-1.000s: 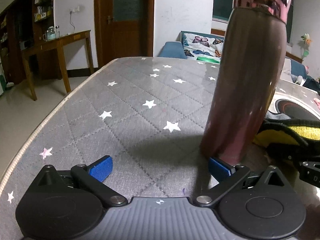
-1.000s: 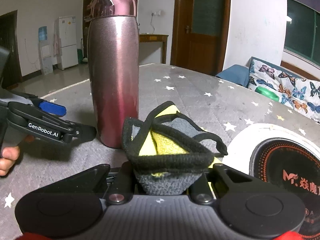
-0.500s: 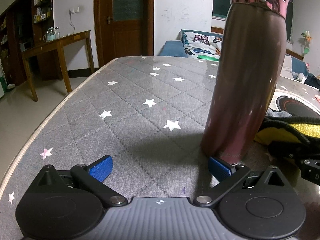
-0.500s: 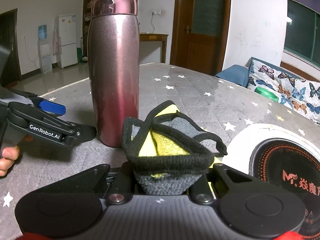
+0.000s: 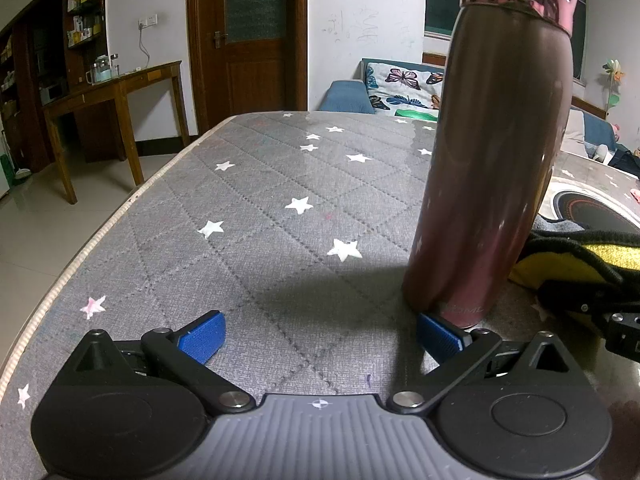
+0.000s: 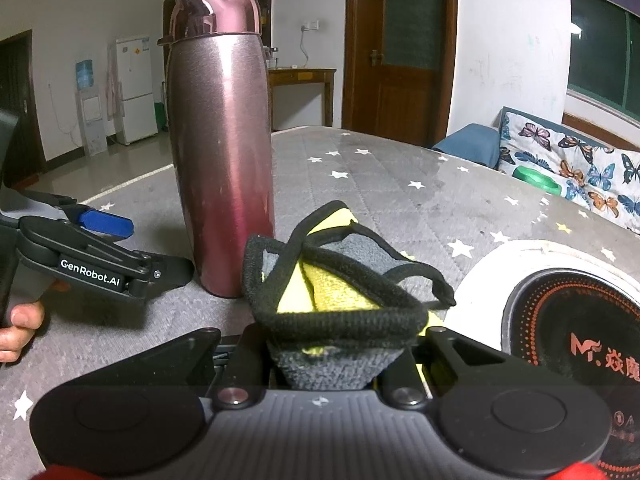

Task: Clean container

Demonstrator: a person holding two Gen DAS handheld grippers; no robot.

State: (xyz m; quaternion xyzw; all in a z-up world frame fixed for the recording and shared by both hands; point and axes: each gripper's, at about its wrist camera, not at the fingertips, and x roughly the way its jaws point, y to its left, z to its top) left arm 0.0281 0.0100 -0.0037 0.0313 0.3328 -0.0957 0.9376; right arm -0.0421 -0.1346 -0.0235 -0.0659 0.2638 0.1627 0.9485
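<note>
A tall pink metal bottle [image 5: 492,168] with a shiny cat-ear lid stands upright on the grey star-patterned table [image 5: 248,216]. My left gripper [image 5: 320,332] is open, and its right blue pad sits just at the bottle's base. In the right wrist view the same bottle [image 6: 220,160] stands to the left of centre. My right gripper [image 6: 340,360] is shut on a folded yellow and grey cloth [image 6: 340,292] with black trim, held just right of the bottle. The left gripper [image 6: 108,256] shows there at the bottle's foot, with a hand [image 6: 20,328] behind it.
A round white induction cooker [image 6: 560,312] with a black top lies on the table at the right. The table's edge [image 5: 120,216] runs along the left, with tiled floor below. A wooden side table [image 5: 112,92], a door and a sofa with butterfly cushions stand beyond.
The bottle has shifted slightly right in the right wrist view, so both grippers have drifted a little about it. The cloth stays gripped and the left jaws stay open.
</note>
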